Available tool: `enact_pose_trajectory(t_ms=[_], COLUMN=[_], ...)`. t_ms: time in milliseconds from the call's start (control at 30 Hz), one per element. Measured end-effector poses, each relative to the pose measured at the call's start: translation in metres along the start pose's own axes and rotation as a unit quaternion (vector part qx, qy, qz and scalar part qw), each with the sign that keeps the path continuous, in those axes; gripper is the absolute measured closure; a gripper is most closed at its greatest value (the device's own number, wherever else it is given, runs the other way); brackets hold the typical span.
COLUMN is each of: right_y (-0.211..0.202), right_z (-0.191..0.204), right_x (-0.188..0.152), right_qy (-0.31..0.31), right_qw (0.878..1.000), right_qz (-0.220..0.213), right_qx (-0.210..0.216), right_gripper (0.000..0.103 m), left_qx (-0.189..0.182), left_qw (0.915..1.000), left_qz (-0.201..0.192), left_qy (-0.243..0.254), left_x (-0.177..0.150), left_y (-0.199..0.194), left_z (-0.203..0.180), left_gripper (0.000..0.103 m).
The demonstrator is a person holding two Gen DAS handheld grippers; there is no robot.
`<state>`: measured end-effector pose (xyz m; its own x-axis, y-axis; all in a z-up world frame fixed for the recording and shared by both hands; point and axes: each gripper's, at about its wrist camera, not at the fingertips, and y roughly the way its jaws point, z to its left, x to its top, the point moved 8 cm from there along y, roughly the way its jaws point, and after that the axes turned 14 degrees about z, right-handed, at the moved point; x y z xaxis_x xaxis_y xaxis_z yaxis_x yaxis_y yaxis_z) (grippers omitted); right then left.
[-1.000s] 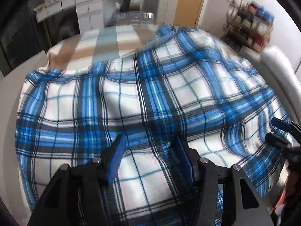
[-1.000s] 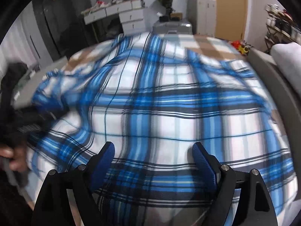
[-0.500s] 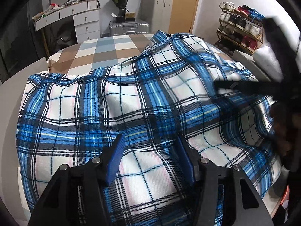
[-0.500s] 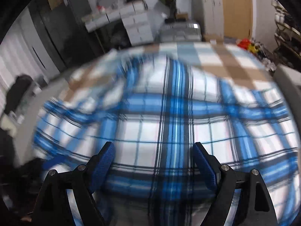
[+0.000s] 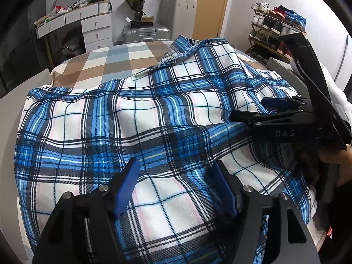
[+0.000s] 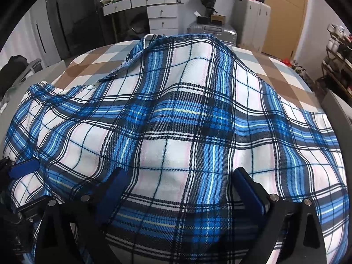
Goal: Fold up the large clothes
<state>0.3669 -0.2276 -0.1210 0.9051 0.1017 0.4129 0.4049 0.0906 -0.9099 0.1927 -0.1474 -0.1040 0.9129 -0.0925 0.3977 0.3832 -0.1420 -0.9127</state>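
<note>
Both claws, left claw (image 5: 176, 187) and right claw (image 6: 182, 191), have just been spreading over the plaid cloth (image 5: 154, 114); nothing pinched, so this fold is laid.

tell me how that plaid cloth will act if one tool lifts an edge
Probably floppy: the cloth already lies in soft ridges and folds over the bed. Likely light for its spread, as it looks thin. Lifted at one point, it would likely sag and bunch.

Right hand-held gripper (image 5: 272, 110) across plaid cloth (image 5: 154, 114)
</note>
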Motion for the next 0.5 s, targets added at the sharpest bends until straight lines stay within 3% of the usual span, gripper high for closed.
enact_pose_trajectory(t_ms=[200, 400, 500], right_y=[-0.036, -0.042, -0.042], right_z=[-0.01, 0.016, 0.016], right_x=[-0.023, -0.082, -0.091], right_qy=[0.027, -0.051, -0.051], right_qw=[0.999, 0.999, 0.999], right_qz=[-0.01, 0.01, 0.0], right_qx=[0.015, -0.008, -0.009], right_gripper=[0.004, 0.004, 0.003], left_qx=[-0.004, -0.007, -0.003], left_qw=[1.0, 0.9999, 0.9999], left_qz=[0.0, 0.003, 0.005], left_qy=[0.0, 0.008, 0.013], left_x=[0.001, 0.001, 0.001], left_y=[0.0, 0.001, 0.002], left_z=[-0.001, -0.005, -0.006], left_gripper=[0.037, 0.031, 0.029])
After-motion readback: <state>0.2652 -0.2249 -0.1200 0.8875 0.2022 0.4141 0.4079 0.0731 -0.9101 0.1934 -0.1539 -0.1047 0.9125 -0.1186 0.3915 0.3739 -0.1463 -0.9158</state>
